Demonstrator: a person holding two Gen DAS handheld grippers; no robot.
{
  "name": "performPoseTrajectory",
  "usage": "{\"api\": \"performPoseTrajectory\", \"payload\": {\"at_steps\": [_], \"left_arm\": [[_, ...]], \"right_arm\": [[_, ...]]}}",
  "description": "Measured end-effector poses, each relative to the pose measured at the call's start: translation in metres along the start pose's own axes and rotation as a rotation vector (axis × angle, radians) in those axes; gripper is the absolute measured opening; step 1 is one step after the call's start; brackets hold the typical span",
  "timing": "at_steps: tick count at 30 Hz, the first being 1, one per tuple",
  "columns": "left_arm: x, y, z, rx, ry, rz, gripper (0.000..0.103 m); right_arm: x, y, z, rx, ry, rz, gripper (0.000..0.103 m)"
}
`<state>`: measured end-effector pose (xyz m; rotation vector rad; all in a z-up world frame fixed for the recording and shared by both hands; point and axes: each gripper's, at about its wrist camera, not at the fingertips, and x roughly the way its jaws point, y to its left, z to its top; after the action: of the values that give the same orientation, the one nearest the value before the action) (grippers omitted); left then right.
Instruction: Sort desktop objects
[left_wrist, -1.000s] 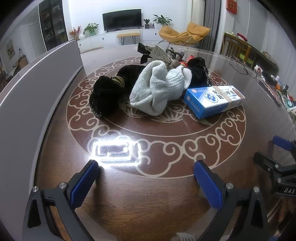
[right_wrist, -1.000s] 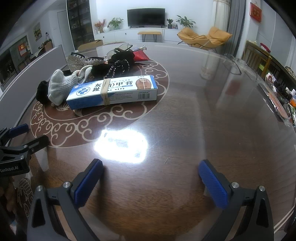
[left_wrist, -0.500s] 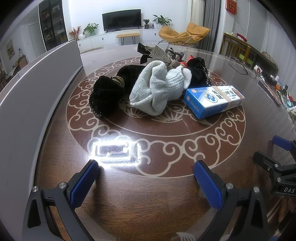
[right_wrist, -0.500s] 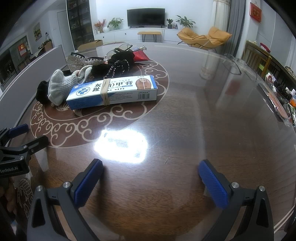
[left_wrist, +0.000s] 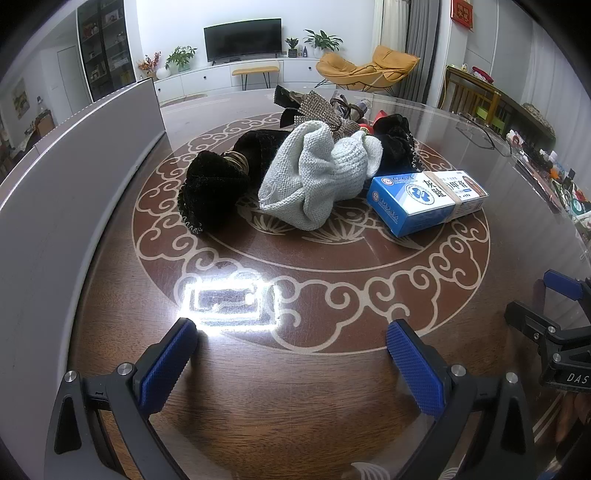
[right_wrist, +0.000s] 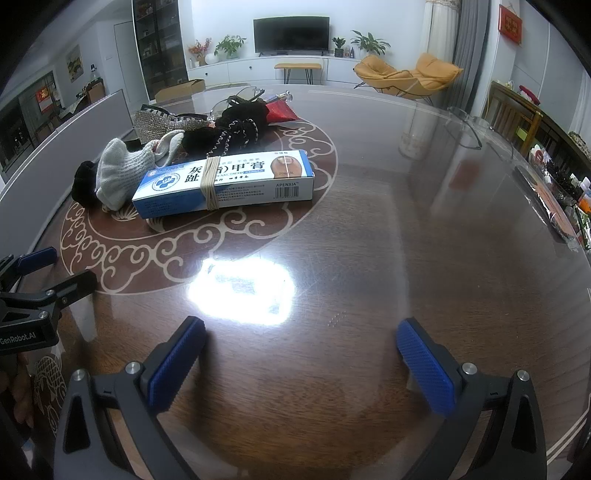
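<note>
Blue-and-white box (left_wrist: 428, 201), bound across its middle by rubber bands (right_wrist: 210, 182), lying flat on the counter (left_wrist: 332, 387) at the right edge of a heap of objects. Printed top face up; barcode on the long side seen in the right wrist view. Just beside the box, to its left, a pale knitted cloth (left_wrist: 314, 177), bunched and resting partly on a black fabric piece (left_wrist: 214, 184). A coil of gold-coloured rings (left_wrist: 238, 160) shows on the black fabric. Behind the knit: a glittering mesh bag (left_wrist: 321, 110), a second black item with a light chain trim (right_wrist: 229, 129), and a red item (right_wrist: 279, 110); how these overlap cannot be told. All lie within the round scrollwork inlay (left_wrist: 369, 295) of the dark, glossy counter, on which a bright lamp reflection (left_wrist: 227, 299) falls nearer the cameras.

Left claw (left_wrist: 291, 363): jaws spread wide, blue pads facing each other, nothing between them; it hangs over bare counter, well apart from the heap. Right claw (right_wrist: 303, 360): likewise wide open and empty, over bare counter to the right of the inlay, well apart from the box. Each claw appears at the edge of the other's view. A grey panel (left_wrist: 55, 192) runs along the counter's left side. Beyond: television (right_wrist: 291, 35), potted plants and a yellow chair (right_wrist: 406, 75).
</note>
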<state>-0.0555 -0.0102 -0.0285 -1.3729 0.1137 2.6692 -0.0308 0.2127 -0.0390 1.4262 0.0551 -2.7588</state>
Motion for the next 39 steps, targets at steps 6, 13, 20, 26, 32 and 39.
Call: {"api": "performPoseTrajectory", "payload": {"at_steps": [6, 13, 20, 26, 32, 39], "left_arm": [[0.0003, 0.0, -0.0001, 0.0, 0.0, 0.0, 0.103], [0.0006, -0.0001, 0.0, 0.0, 0.0, 0.0, 0.103], [0.001, -0.0002, 0.0, -0.001, -0.001, -0.001, 0.103], [0.0013, -0.0002, 0.0001, -0.001, -0.001, -0.001, 0.103], [0.0014, -0.0001, 0.0002, -0.001, 0.001, 0.0, 0.103], [-0.0015, 0.0006, -0.0007, -0.007, 0.001, -0.001, 0.103]], "right_arm": [[-0.0001, 0.0, -0.0001, 0.0, 0.0, 0.0, 0.103], [-0.0001, 0.0, -0.0001, 0.0, 0.0, 0.0, 0.103], [-0.0002, 0.0, -0.0003, 0.0, 0.0, 0.0, 0.103], [-0.0003, 0.0, -0.0003, 0.0, 0.0, 0.0, 0.103], [-0.0003, 0.0, -0.0003, 0.0, 0.0, 0.0, 0.103], [-0.0003, 0.0, -0.0002, 0.0, 0.0, 0.0, 0.103]]}}
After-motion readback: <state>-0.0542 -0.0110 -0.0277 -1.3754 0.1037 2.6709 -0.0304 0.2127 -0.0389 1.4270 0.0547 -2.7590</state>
